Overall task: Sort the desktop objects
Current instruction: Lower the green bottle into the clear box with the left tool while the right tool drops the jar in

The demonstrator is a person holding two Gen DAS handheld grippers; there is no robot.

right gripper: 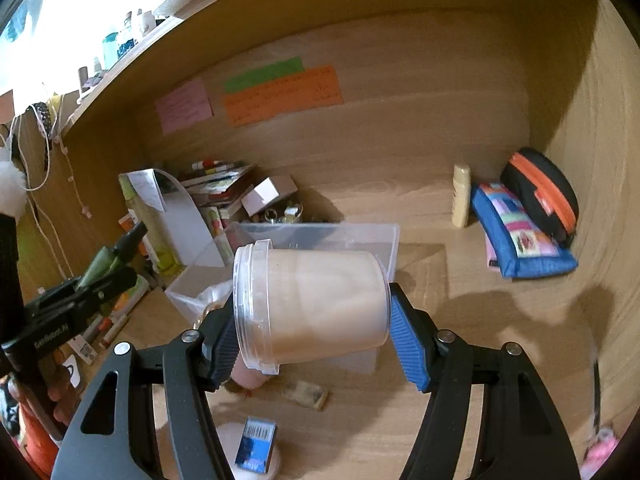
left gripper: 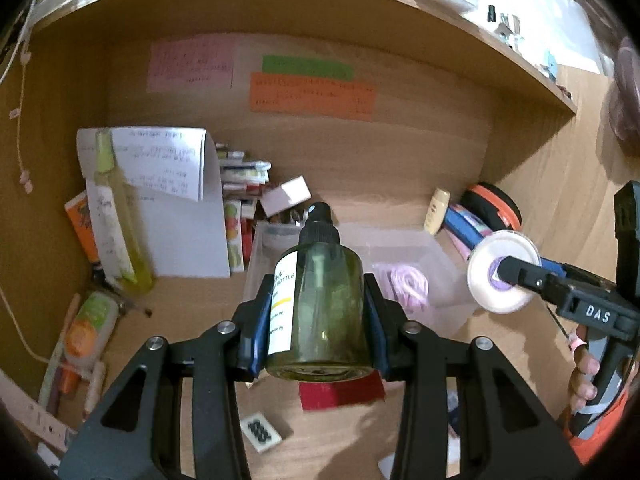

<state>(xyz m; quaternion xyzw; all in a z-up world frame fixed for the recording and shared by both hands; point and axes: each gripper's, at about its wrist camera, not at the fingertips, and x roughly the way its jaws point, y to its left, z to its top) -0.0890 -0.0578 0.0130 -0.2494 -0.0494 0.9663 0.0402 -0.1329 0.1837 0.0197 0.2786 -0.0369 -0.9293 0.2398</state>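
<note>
Left claw: clamped on a green spray bottle, black pump cap pointing away, white label on its left side; the bottle is held above the tabletop, in front of a clear bin that holds a pink cord. Right claw: gripping a clear lidded jar of cream-coloured contents, tipped on its side with the lid to the left, held above the same bin. Left of the bin: a tall yellow bottle leaning on white papers, a stack of books, a small white box. Right of the bin, by the back wall: a small cream bottle, a blue pouch and a black-and-orange case touching each other. On the back wall: pink, green and orange notes. Near tabletop: a red patch below the spray bottle, a blue box.
</note>
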